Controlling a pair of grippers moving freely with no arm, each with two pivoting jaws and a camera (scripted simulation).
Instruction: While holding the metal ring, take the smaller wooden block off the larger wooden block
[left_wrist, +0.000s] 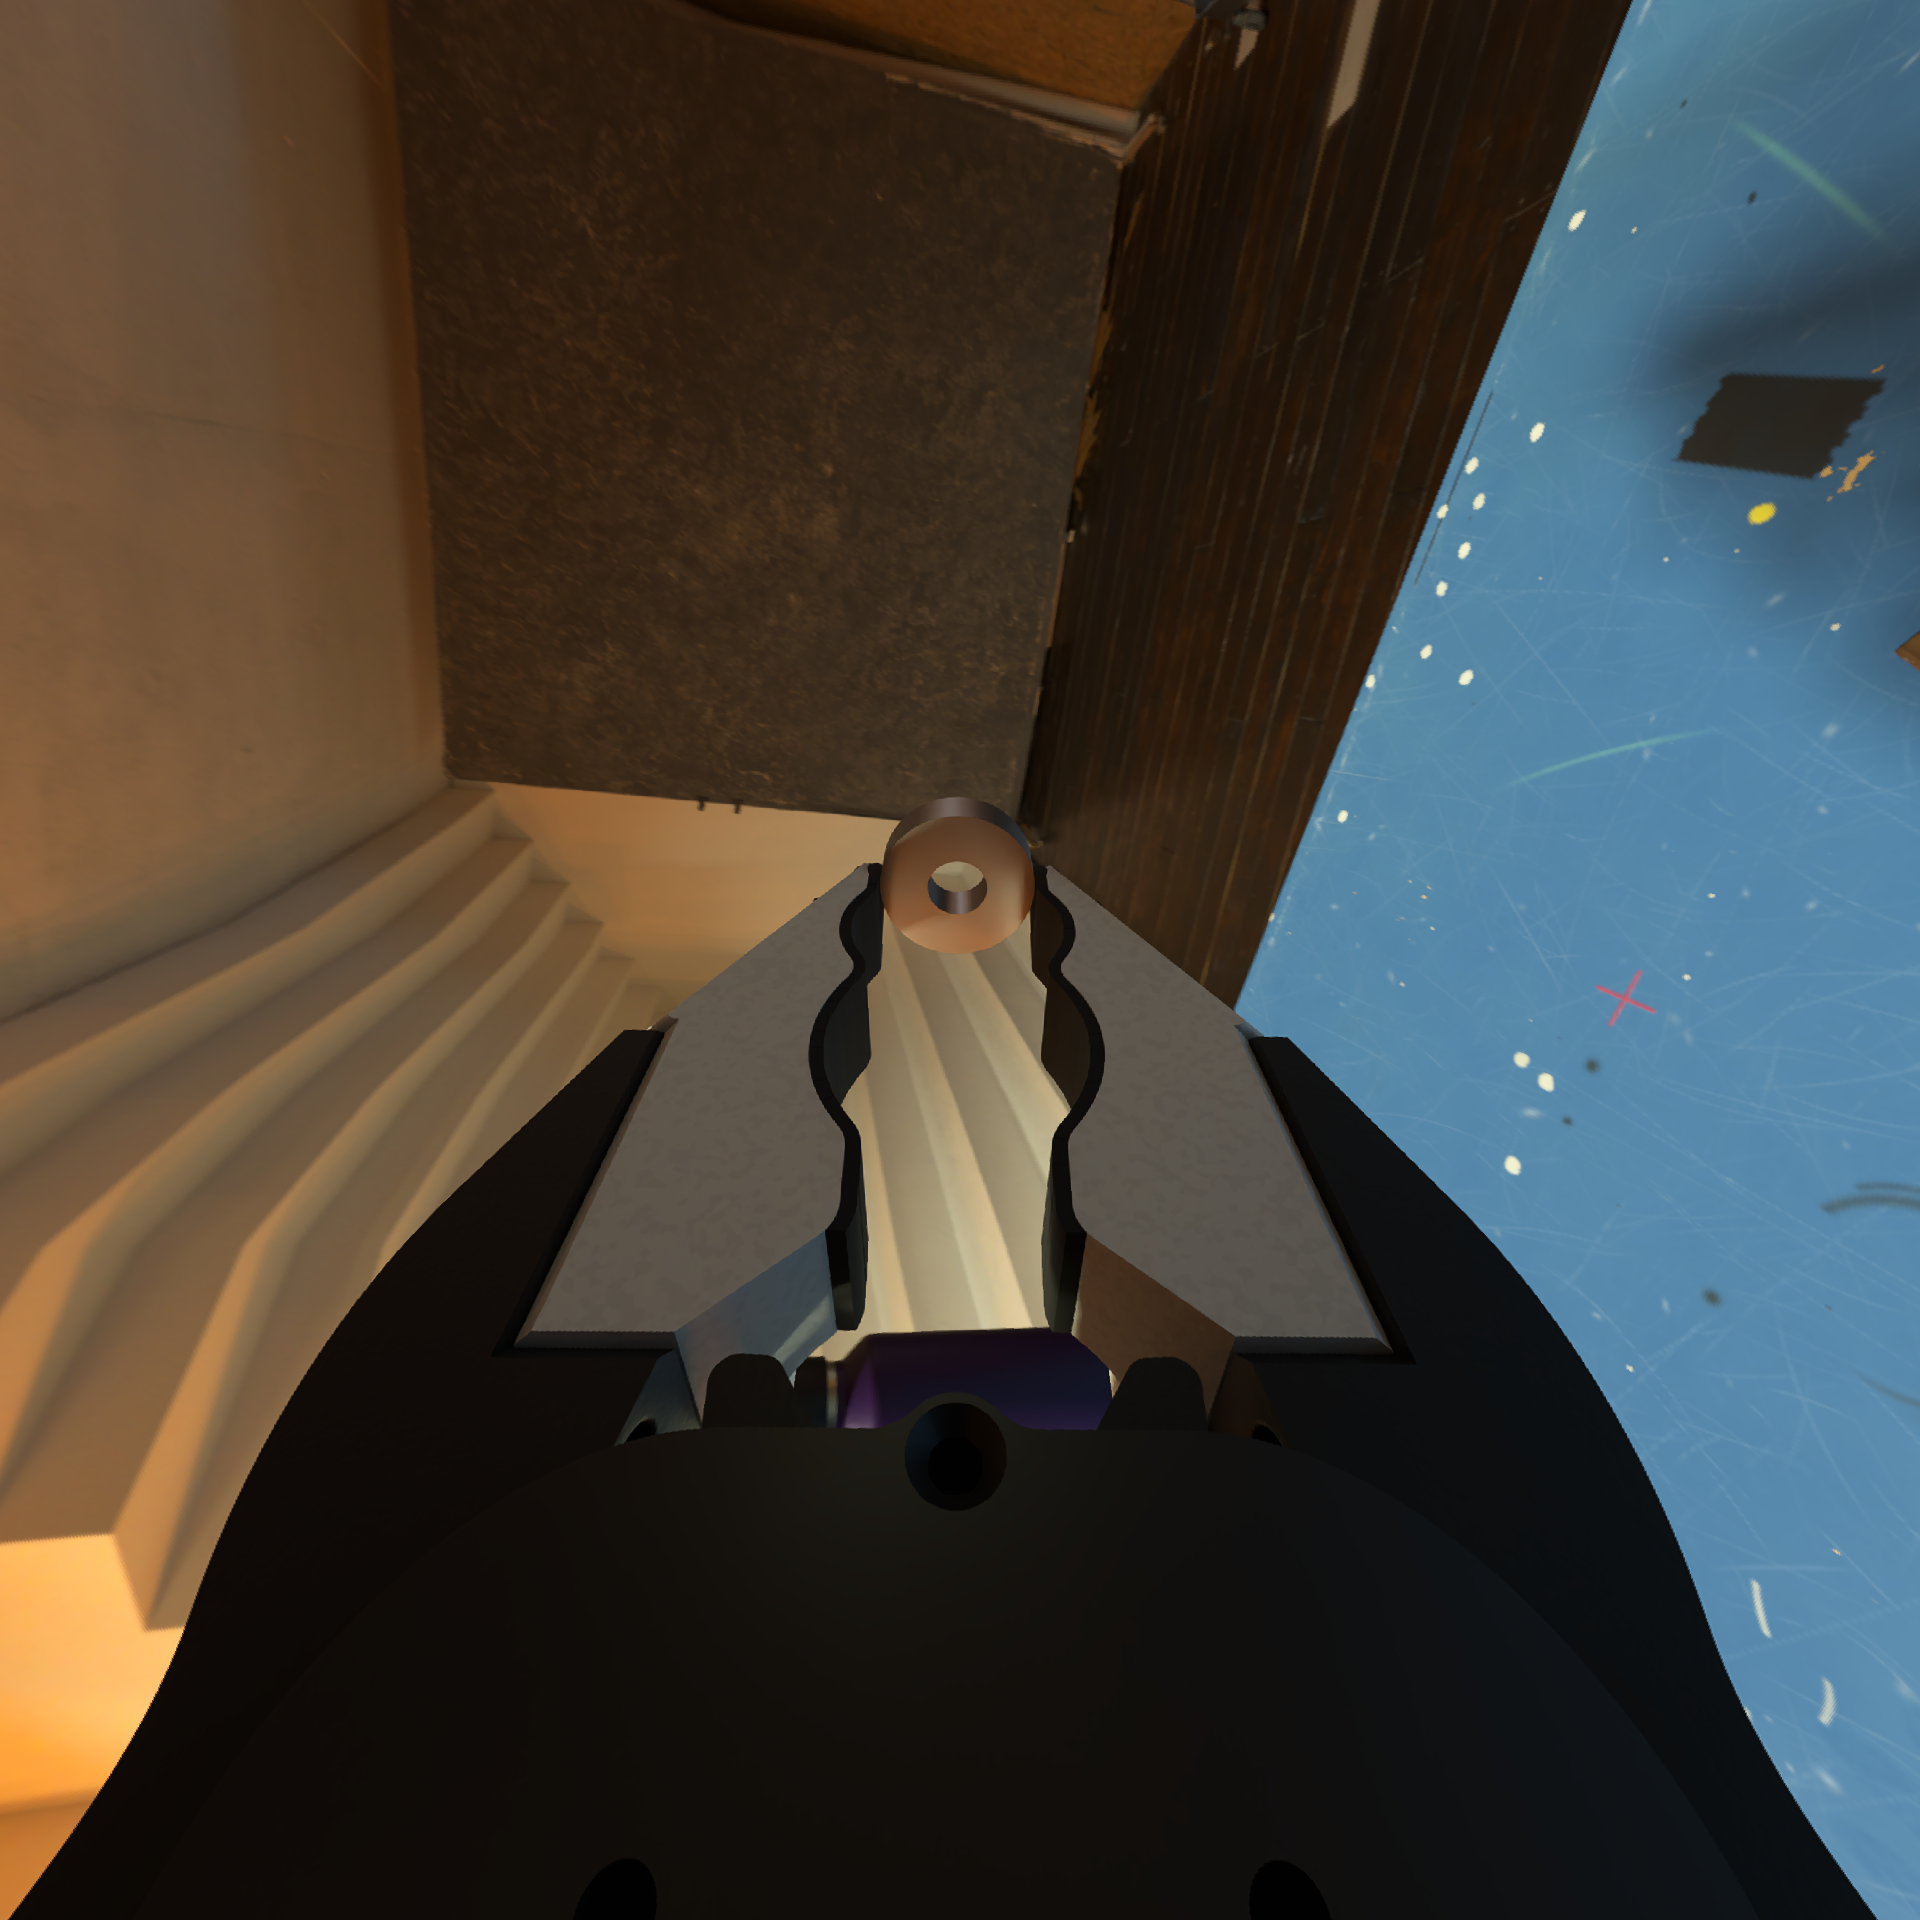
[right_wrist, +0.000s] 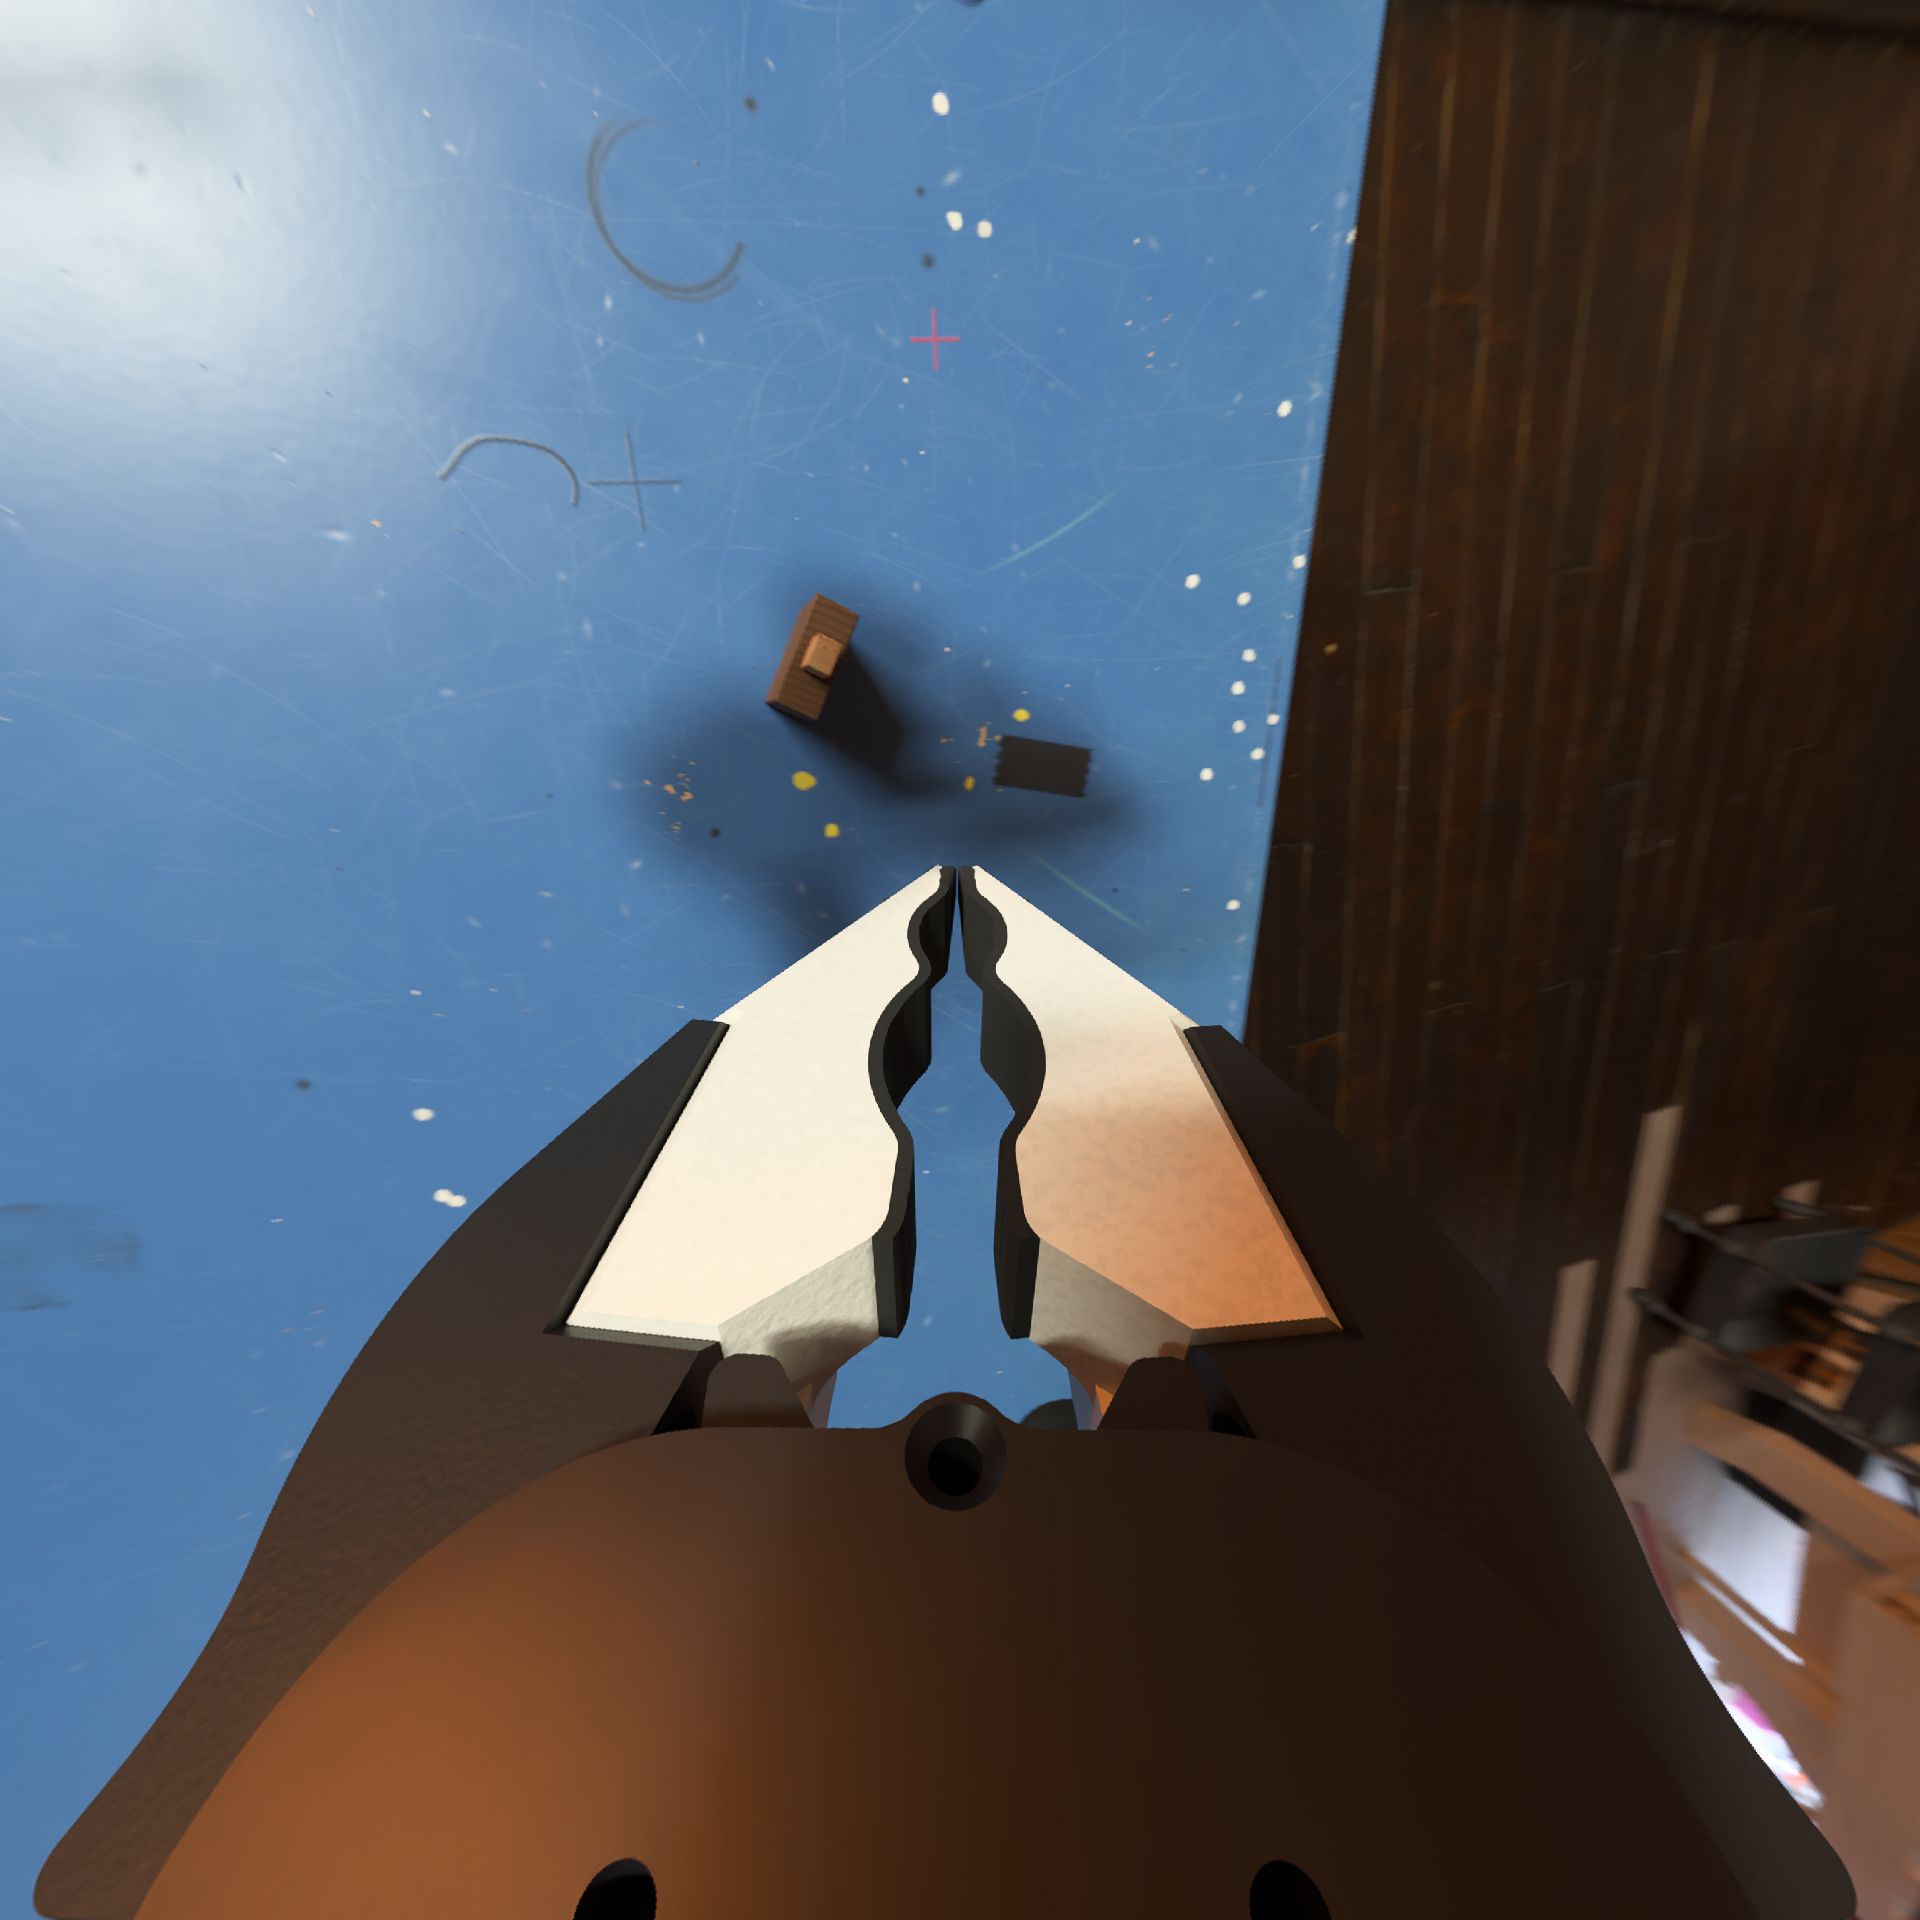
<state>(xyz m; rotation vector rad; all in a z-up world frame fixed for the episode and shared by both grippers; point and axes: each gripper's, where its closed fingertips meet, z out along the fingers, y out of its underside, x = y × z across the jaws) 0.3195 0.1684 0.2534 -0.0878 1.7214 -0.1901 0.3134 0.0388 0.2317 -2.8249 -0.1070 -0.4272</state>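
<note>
No legible text, labels, brands or numbers. Marks only, on the blue surface (right_wrist: 312, 831): one red cross (right_wrist: 934, 339), one grey cross (right_wrist: 635, 481), two grey curved strokes (right_wrist: 649, 223), scattered paint specks; none readable as writing.

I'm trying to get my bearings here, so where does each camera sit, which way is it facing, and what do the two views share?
Left wrist view: sits on the left tongs, looking along them past the blue table's edge at walls; the tongs pinch the metal ring.
Right wrist view: sits on the right tongs, shut and empty, facing the smaller wooden block on the larger wooden block.
Shared: the table, its red cross, the dark patch.
</note>
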